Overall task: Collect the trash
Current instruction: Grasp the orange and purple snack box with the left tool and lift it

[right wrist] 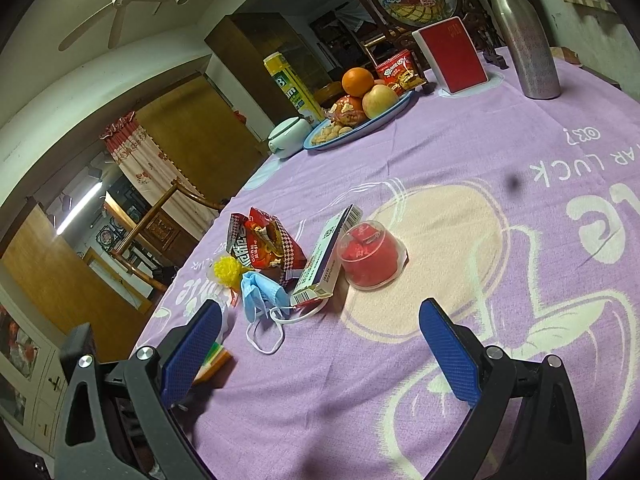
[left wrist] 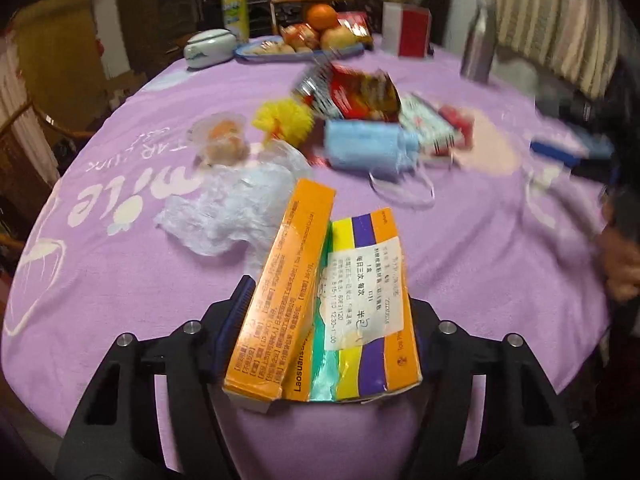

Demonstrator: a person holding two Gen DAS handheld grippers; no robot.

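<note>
1. Pinching a flattened orange box (left wrist: pixel 320 300) in the left tool (left wrist: pixel 332 312), pads pressing on both long sides, long axis running straight ahead along the fingers, above the purple bench (left wrist: pixel 120 280).
2. Lying just ahead and left: a crumpled clear plastic bag (left wrist: pixel 224 208); farther on, a blue face mask (left wrist: pixel 368 148), a red snack wrapper (left wrist: pixel 352 92), a white carton (right wrist: pixel 328 256) and a clear cup with red scraps (right wrist: pixel 372 256).
3. Hovering with the right tool (right wrist: pixel 320 344) spread wide and empty, the mask lying just ahead between its fingers, so judging this hand nearer to that pile.
</note>
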